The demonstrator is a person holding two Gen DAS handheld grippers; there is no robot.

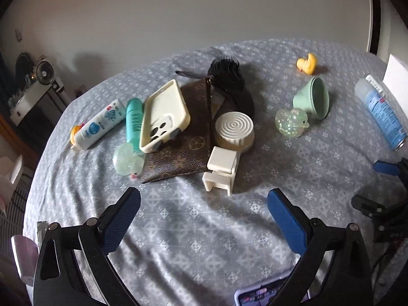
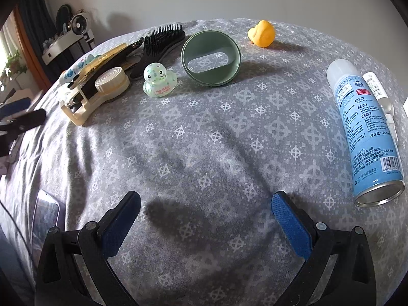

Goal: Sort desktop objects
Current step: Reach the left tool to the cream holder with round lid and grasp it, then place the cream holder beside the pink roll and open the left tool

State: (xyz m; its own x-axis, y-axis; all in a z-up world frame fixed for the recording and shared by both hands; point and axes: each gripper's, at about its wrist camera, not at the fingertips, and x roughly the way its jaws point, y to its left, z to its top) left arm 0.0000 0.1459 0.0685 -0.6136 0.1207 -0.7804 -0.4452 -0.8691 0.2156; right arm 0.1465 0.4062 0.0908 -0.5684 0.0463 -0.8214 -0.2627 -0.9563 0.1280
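Note:
My left gripper is open and empty above the grey patterned cloth. Ahead of it lies a pile: a cream phone case, a brown pouch, a cream stand, a round ribbed lid, a black hairbrush, a teal tube and a white tube. My right gripper is open and empty. In its view stand a clear green duck, a green cup on its side, a yellow duck and a blue spray can.
A small clear bottle lies beside the spray can. A phone lies at the near edge in the left wrist view, and shows in the right wrist view. A shelf with a small fan stands at the far left, off the table.

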